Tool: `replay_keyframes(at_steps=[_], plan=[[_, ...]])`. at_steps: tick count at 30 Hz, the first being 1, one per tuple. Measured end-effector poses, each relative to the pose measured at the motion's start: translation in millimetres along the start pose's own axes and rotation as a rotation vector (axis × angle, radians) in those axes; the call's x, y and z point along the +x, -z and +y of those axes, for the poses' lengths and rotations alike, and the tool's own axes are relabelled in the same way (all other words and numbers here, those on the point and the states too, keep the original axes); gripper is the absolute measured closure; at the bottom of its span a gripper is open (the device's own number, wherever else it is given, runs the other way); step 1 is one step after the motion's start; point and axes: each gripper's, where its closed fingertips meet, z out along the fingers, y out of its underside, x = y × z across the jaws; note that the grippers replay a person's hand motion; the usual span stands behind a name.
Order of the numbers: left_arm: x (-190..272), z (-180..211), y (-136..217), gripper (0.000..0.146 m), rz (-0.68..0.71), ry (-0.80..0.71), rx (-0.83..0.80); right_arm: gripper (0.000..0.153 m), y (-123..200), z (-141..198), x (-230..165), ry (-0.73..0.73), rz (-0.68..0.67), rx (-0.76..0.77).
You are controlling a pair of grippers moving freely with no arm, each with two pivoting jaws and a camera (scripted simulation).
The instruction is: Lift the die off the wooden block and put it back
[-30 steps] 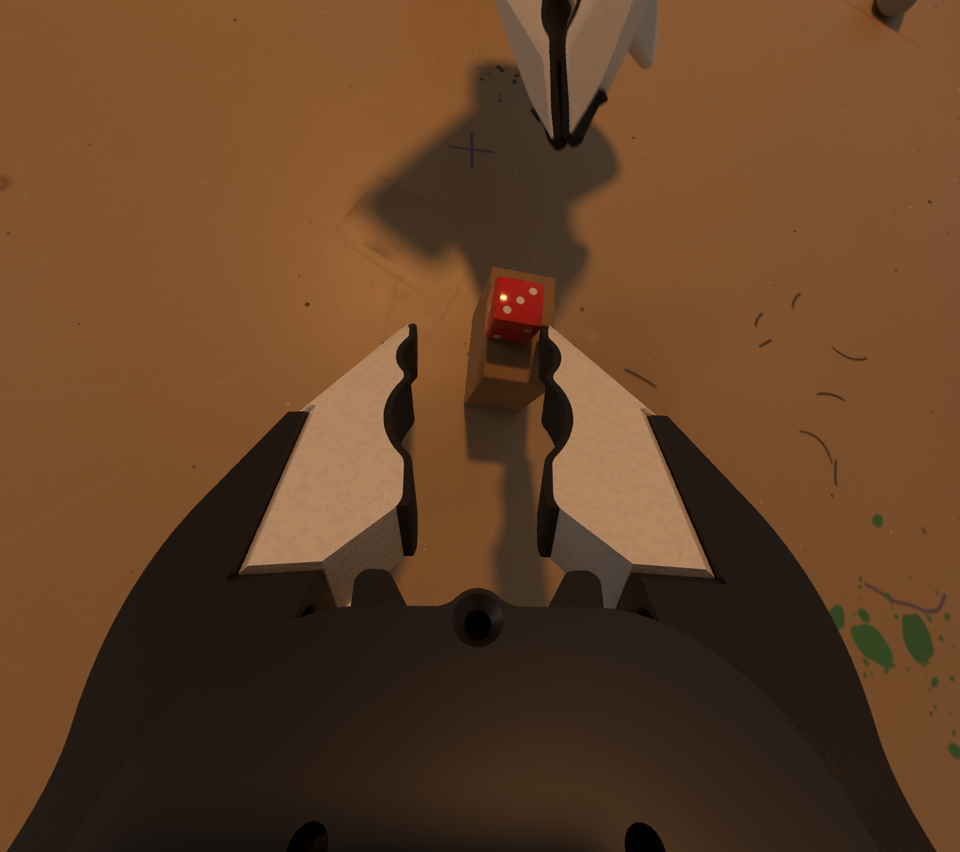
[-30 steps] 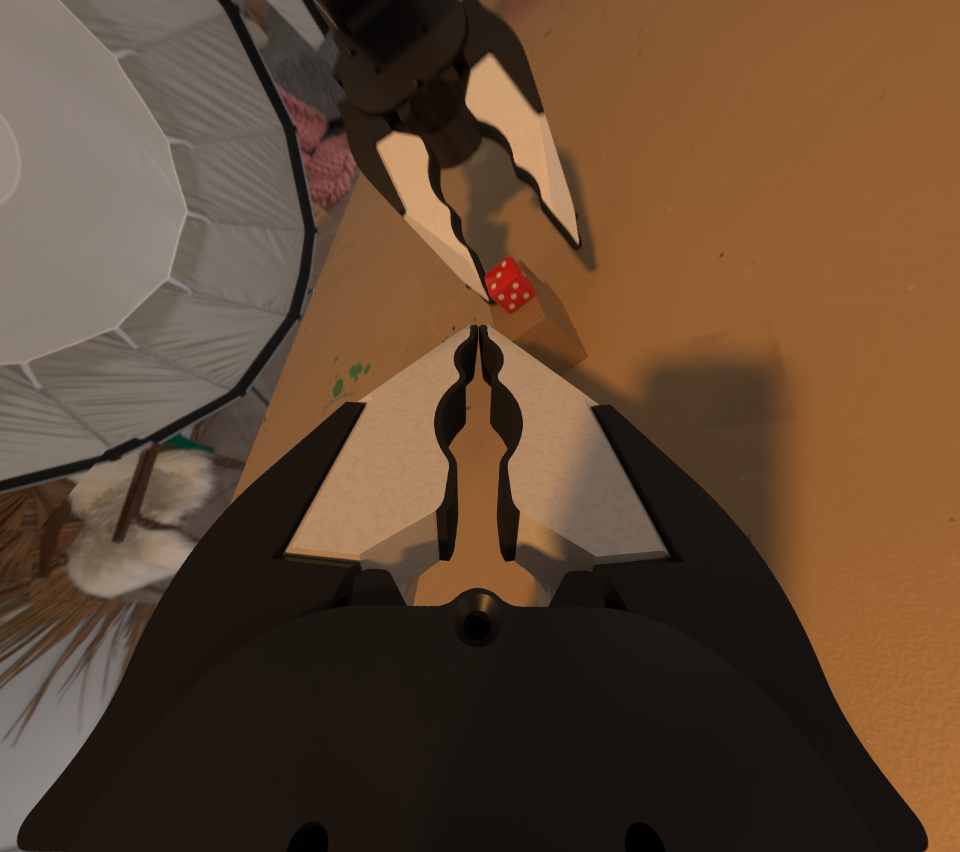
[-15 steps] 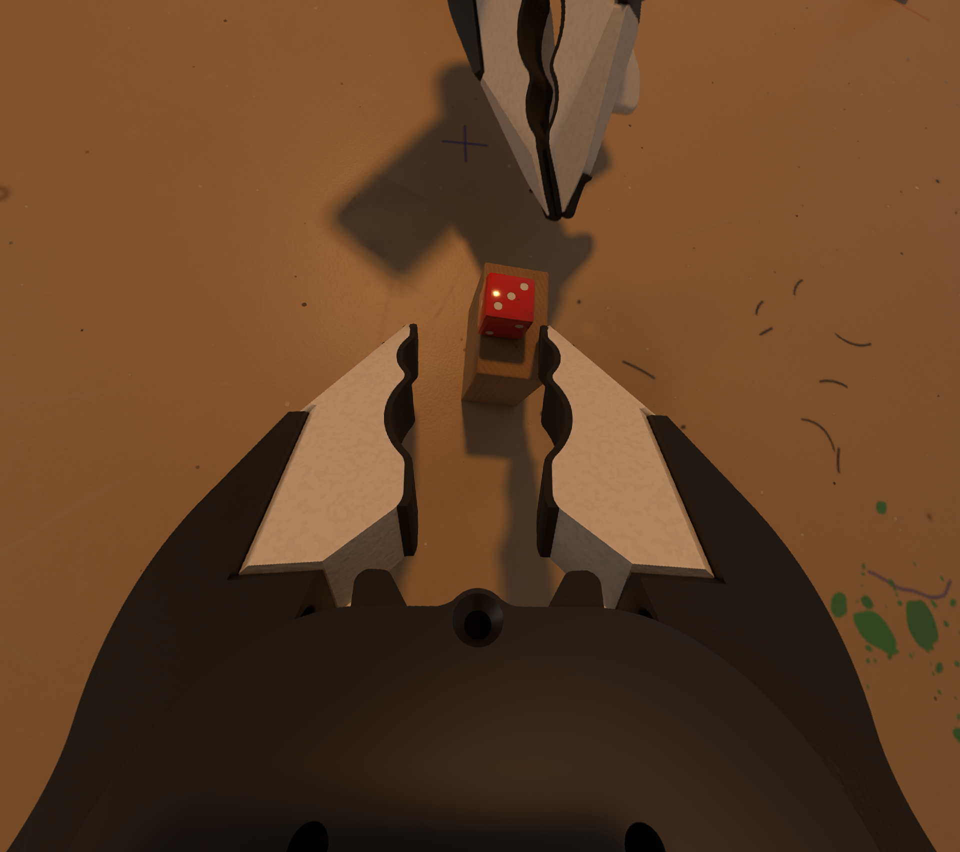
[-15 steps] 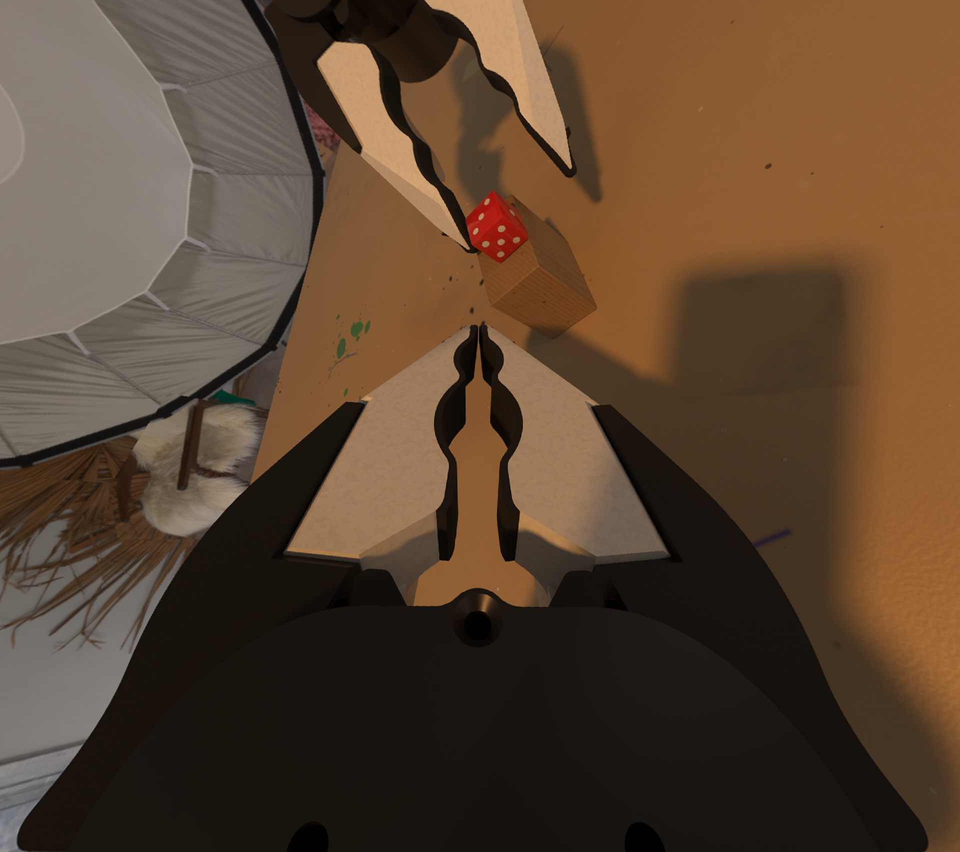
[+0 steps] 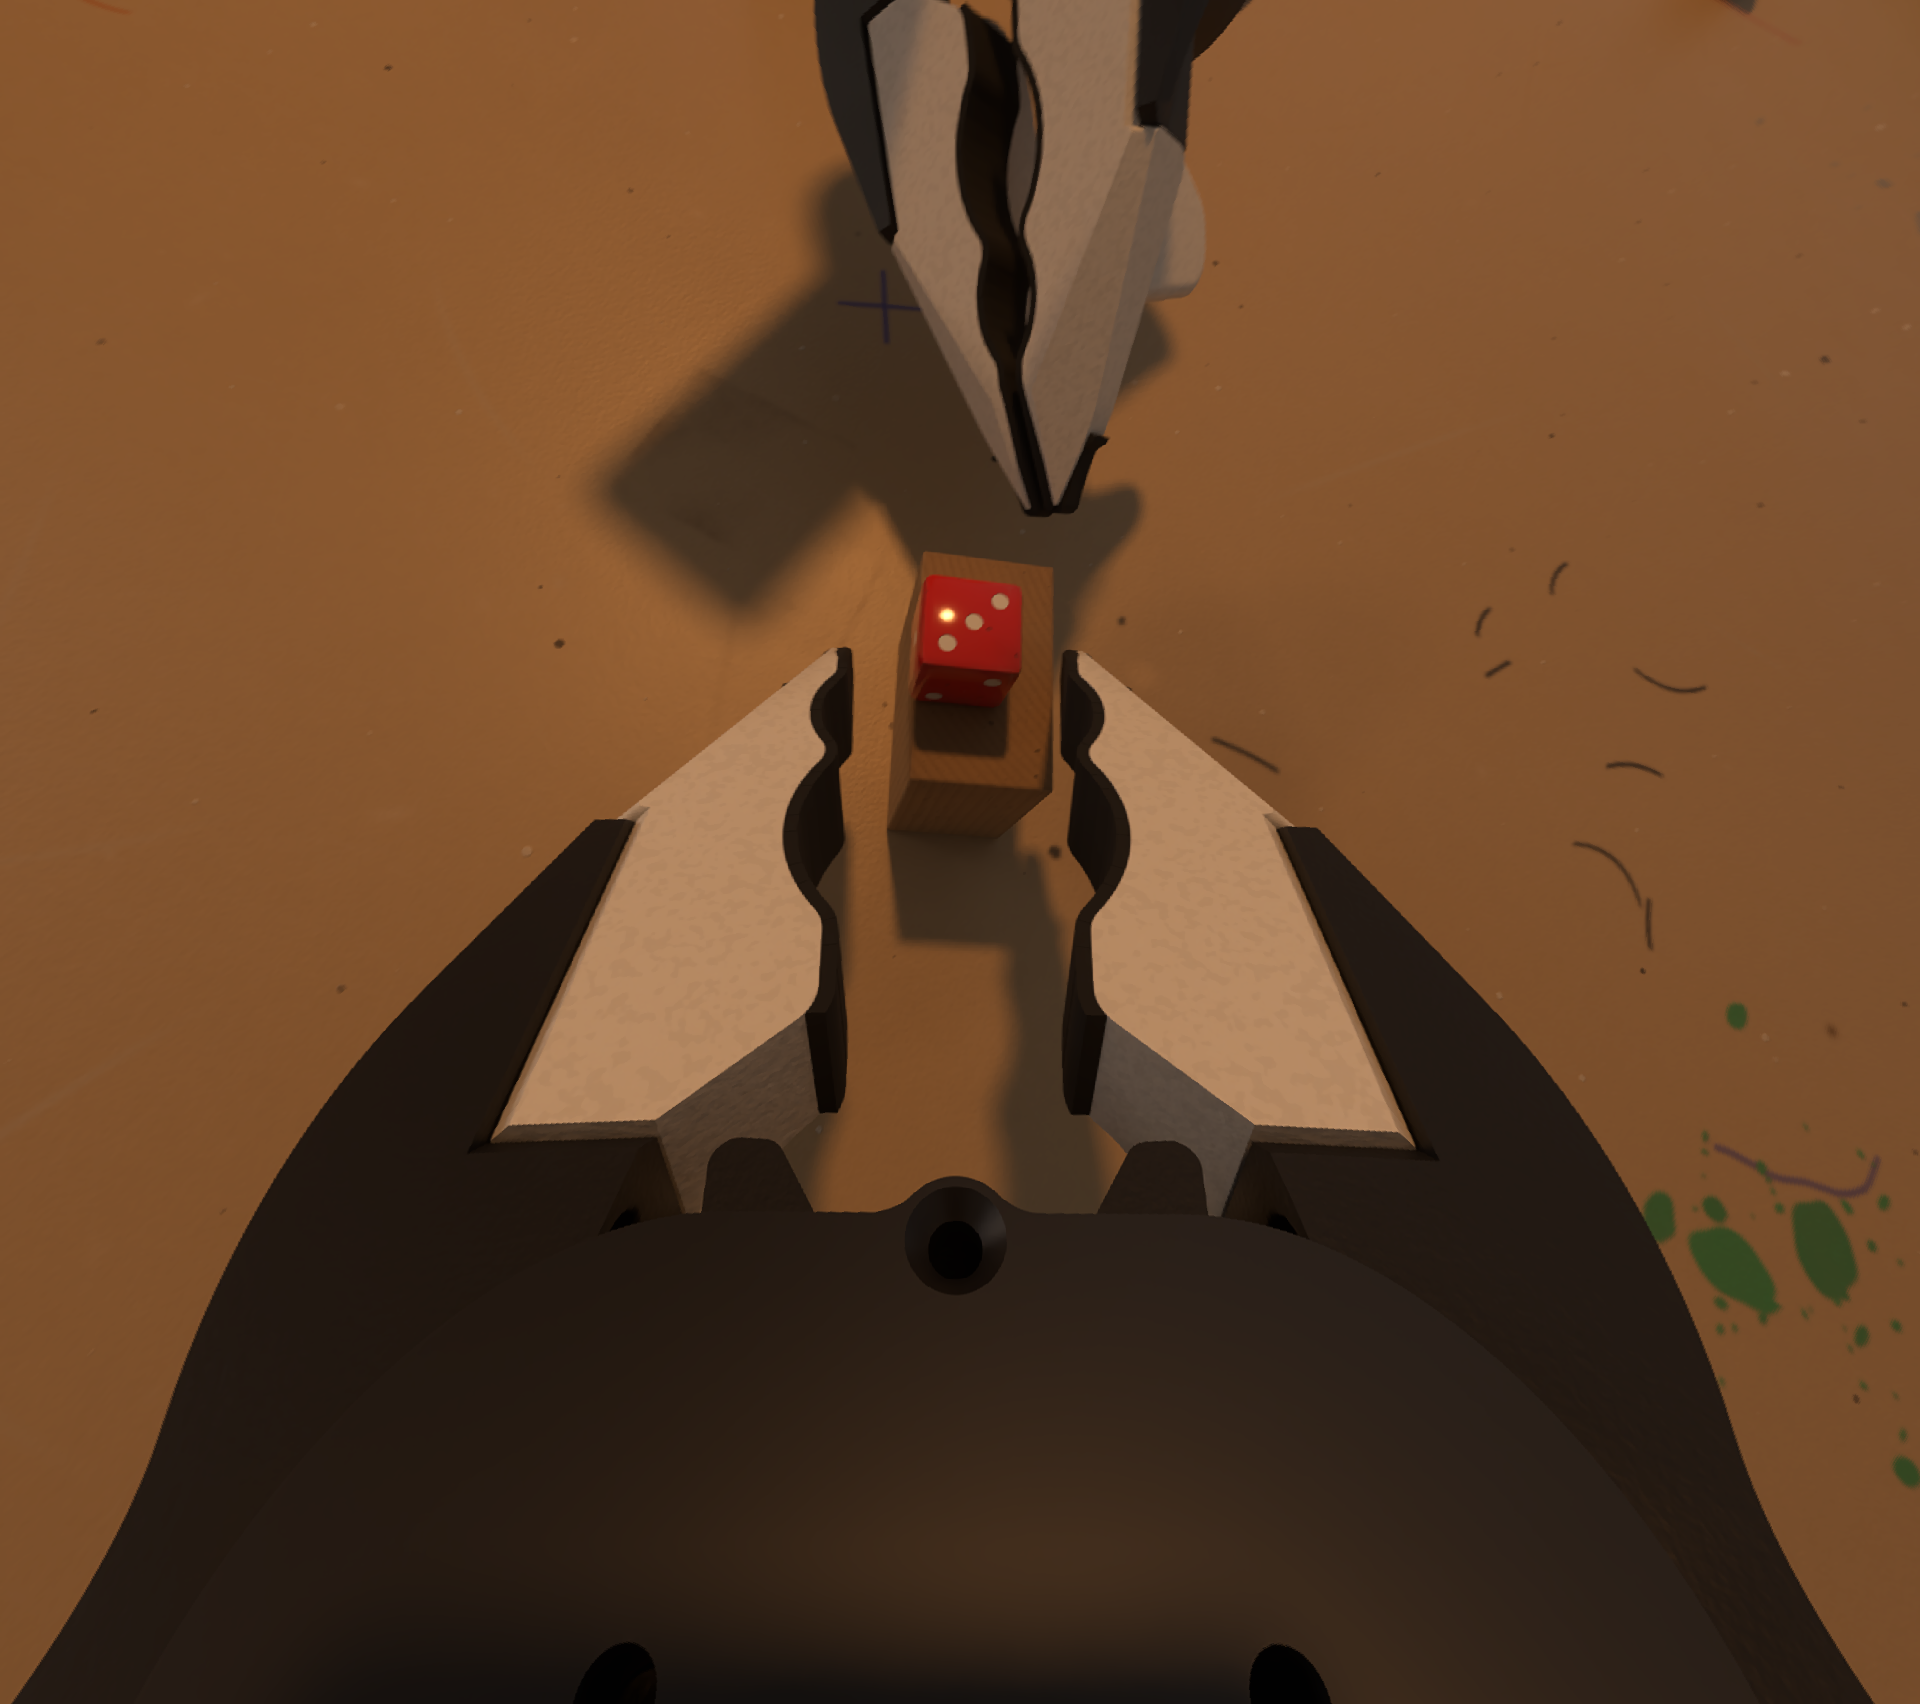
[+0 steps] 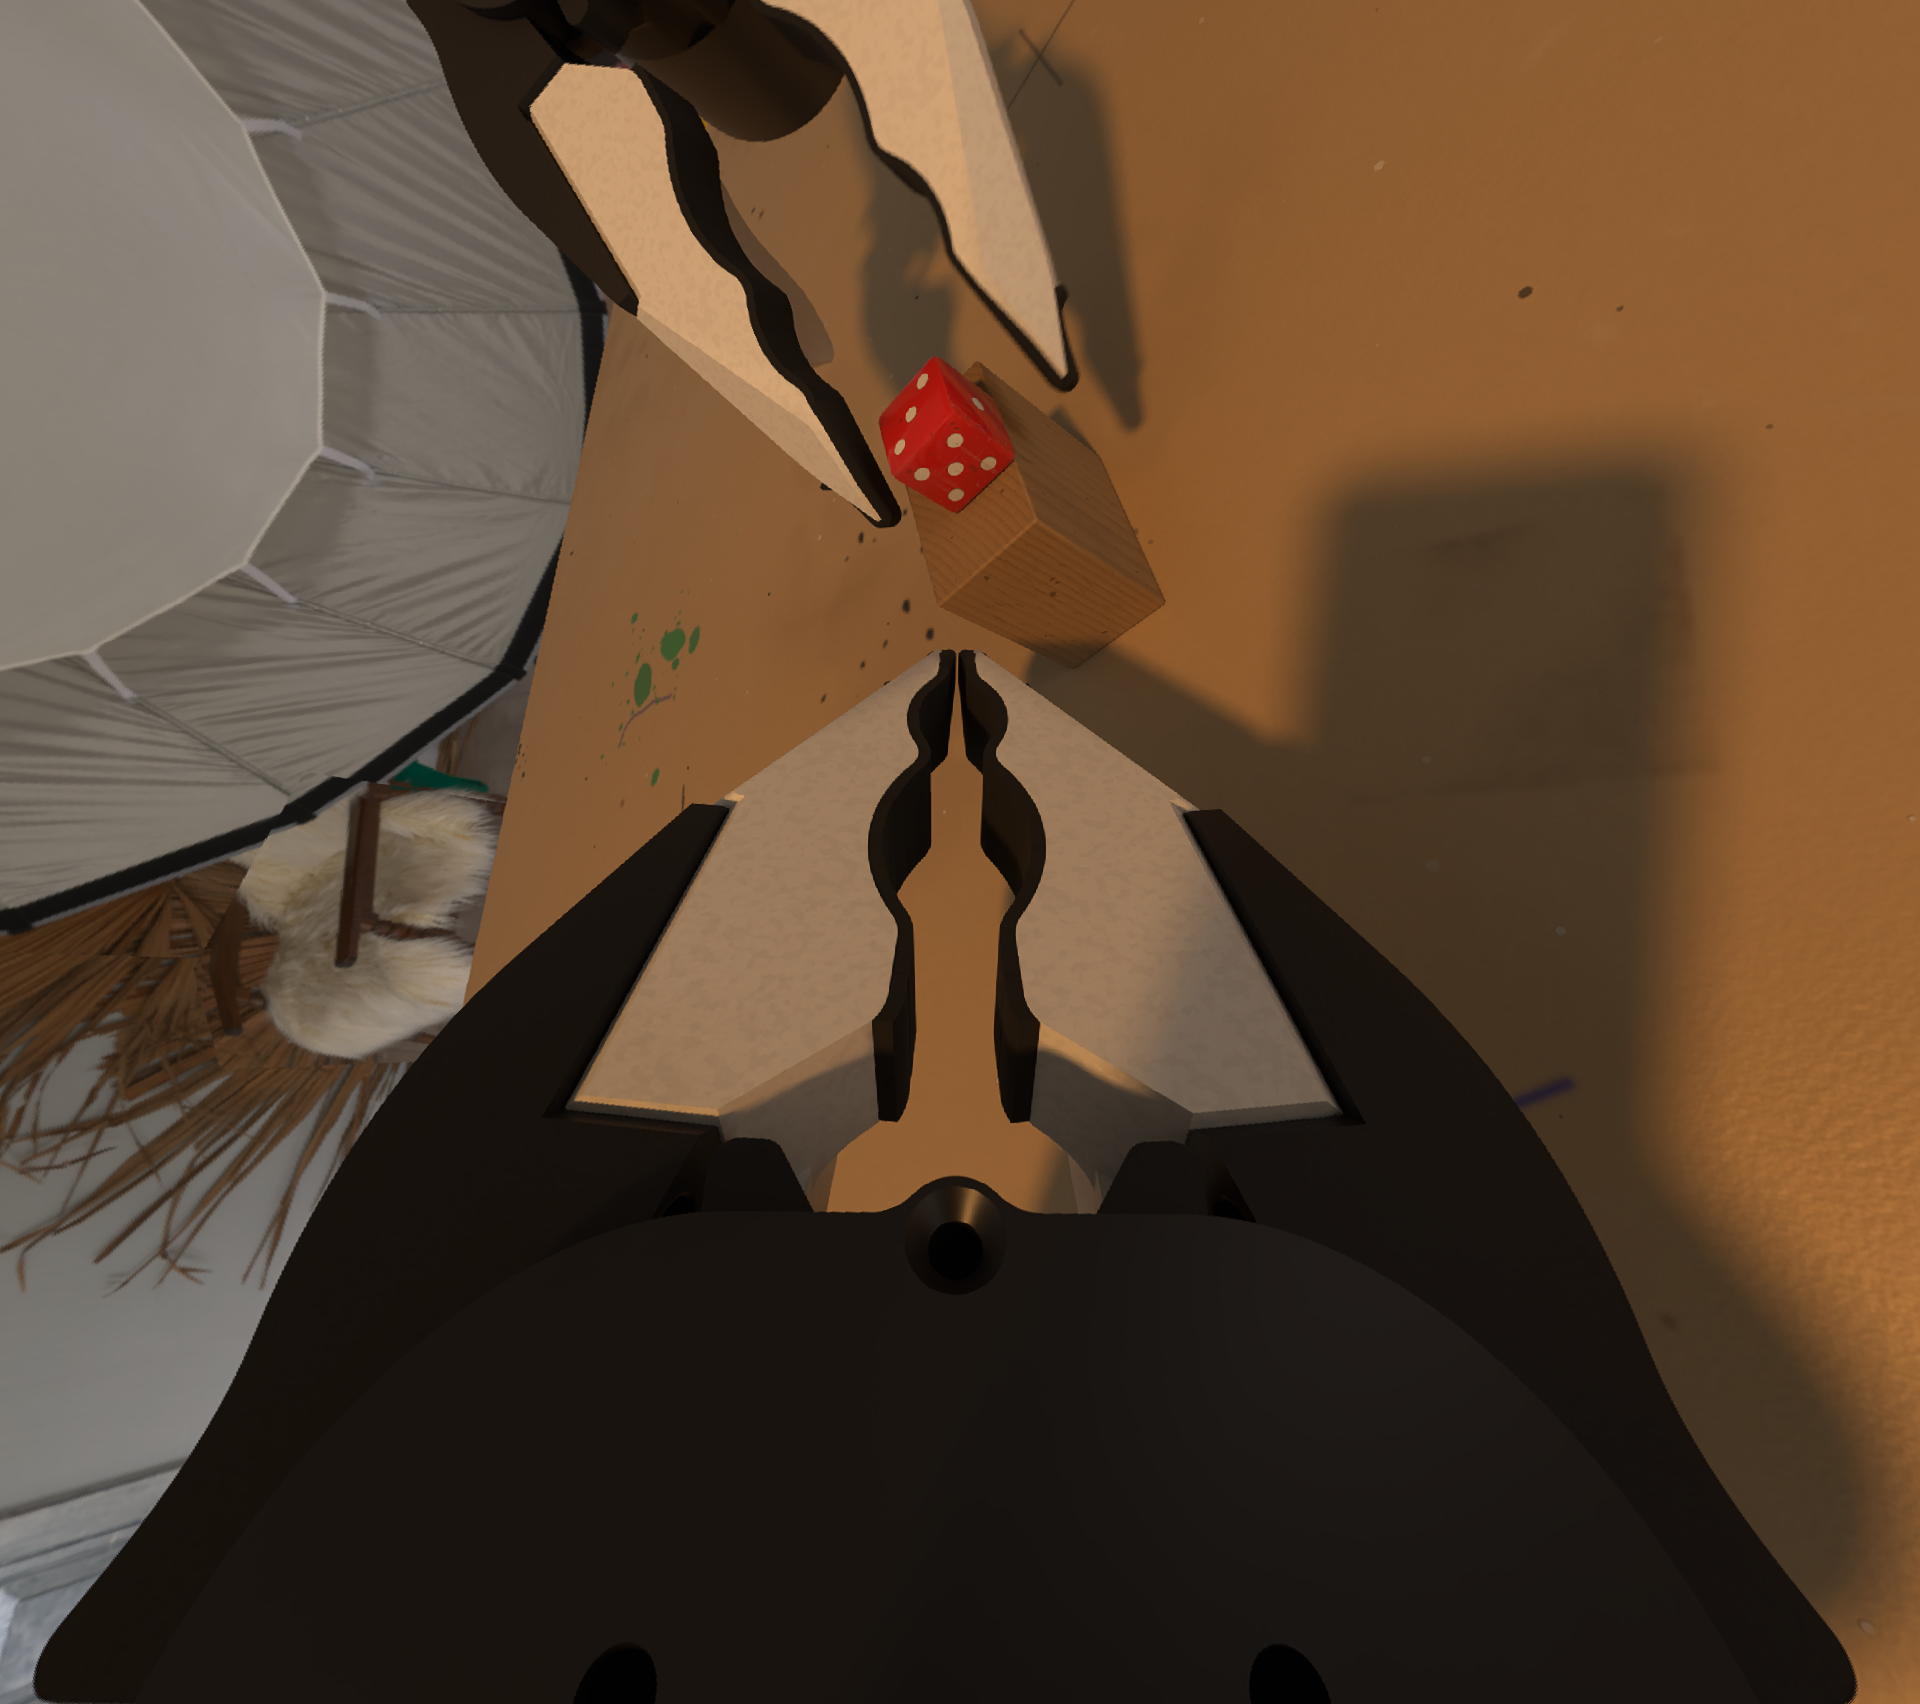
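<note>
Your left gripper (image 5: 956, 667) is holding its fingers (image 5: 727, 875) spread apart, one on each side of the wooden block (image 5: 971, 781), with the tips level with the red die (image 5: 966, 638) but not touching it. Nothing is being pinched there. Your right gripper (image 6: 954, 662) is keeping its fingers (image 6: 790, 906) pressed together at the tips, empty, and pointing at the block from the opposite side; in the left wrist view it is hanging just beyond the block's far edge, near but apart.

The die is sitting on top of the block, toward the end nearer the right gripper, and the block is standing on the brown table (image 5: 312, 407). A few green paint spots (image 5: 1766, 1249) are lying well off to the side.

As for progress, you are judged to be at the approach only: the die is not yet gripped, so closing on it, lifting it and setting it back are all left to do.
</note>
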Motion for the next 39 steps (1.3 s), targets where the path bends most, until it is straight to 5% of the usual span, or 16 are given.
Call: replay_keyframes(at_steps=[4, 22, 27, 33, 39], plan=[[5, -3, -3, 0.124, 0.032, -0.003, 0.015, 0.152, 0, -1, 0, 0.006, -0.002, 0.002], [16, -12, -4, 0.124, 0.101, 0.031, 0.070, 0.152, 10, -13, -10, 0.043, -0.026, 0.072], [23, -18, -5, 0.102, 0.196, 0.119, 0.138, 0.152, 26, -36, -19, 0.095, -0.040, 0.221], [26, -33, -4, 0.123, 0.225, 0.140, 0.220, 0.153, 47, -57, -35, 0.196, -0.057, 0.376], [11, -47, 20, 0.125, 0.187, 0.161, 0.333, 0.152, 63, -56, -35, 0.184, -0.068, 0.417]])
